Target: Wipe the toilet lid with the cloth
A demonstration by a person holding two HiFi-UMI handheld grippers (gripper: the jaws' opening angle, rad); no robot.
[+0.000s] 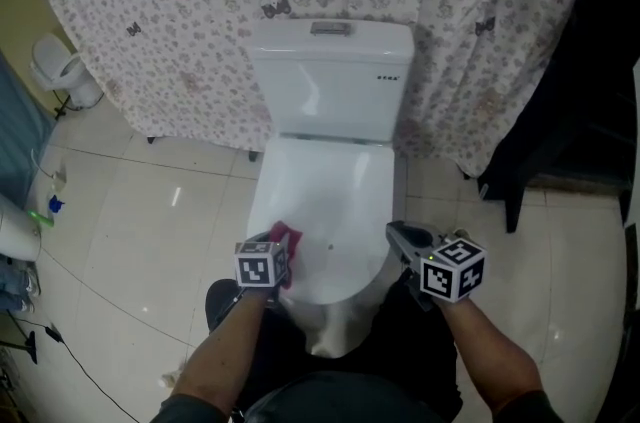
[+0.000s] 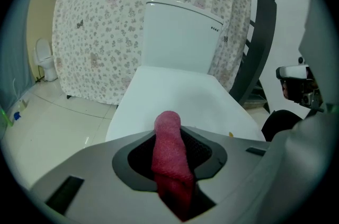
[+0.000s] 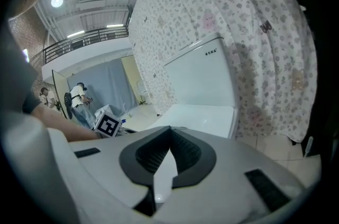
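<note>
My left gripper point(image 1: 274, 253) was clamped on the red cloth point(image 2: 170, 157), with a folded end protruding past the jaws. The cloth sat at the front left edge of the closed toilet lid point(image 1: 335, 196); contact looked likely but could not be confirmed. My right gripper point(image 1: 400, 233) was closed at the tips and held nothing, just off the lid's front right edge. Assessment: wiping was in hand at the front edge. The next move called for pressing the cloth flat and sweeping toward the tank point(image 1: 330, 81).
</note>
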